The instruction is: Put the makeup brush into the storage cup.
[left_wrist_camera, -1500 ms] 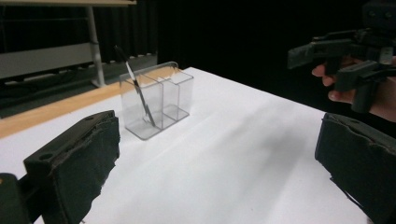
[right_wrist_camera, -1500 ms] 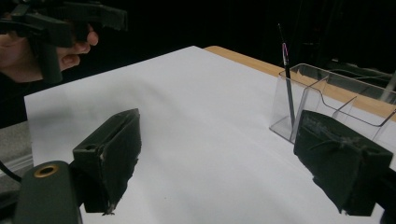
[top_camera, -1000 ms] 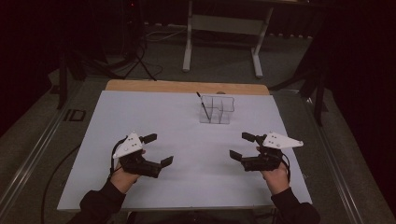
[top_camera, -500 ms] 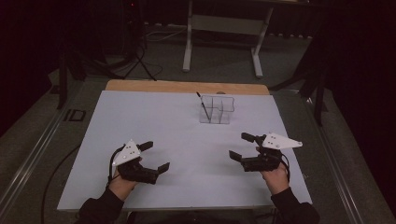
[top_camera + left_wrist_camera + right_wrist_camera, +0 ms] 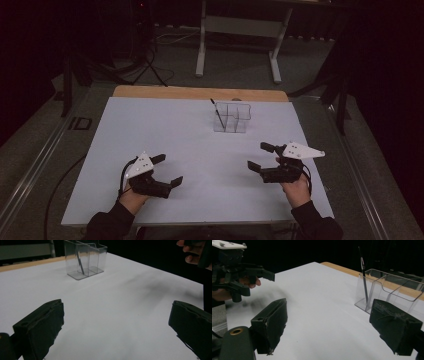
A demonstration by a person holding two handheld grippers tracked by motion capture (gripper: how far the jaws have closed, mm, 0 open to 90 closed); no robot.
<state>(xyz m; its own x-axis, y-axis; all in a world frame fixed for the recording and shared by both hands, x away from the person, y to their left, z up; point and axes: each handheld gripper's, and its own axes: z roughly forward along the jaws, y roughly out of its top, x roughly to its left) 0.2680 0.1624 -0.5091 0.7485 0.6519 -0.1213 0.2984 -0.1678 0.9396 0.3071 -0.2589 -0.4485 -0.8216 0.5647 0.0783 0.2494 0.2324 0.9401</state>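
**Both tongs empty, left hand drawn back**

Left tongs [image 5: 167, 170]: jaws spread wide, nothing between them. Since a second ago I have pulled them back toward the near edge of the table [image 5: 165, 125]. Right tongs [image 5: 261, 156]: jaws equally wide apart, holding nothing, position unchanged. The clear organizer [image 5: 231, 118] stands well ahead of both, nearer my right tongs, with the black pen [image 5: 218, 114] leaning in its left compartment. Judgement: the retreat reads as a rest pose; no reach for the pen begun.
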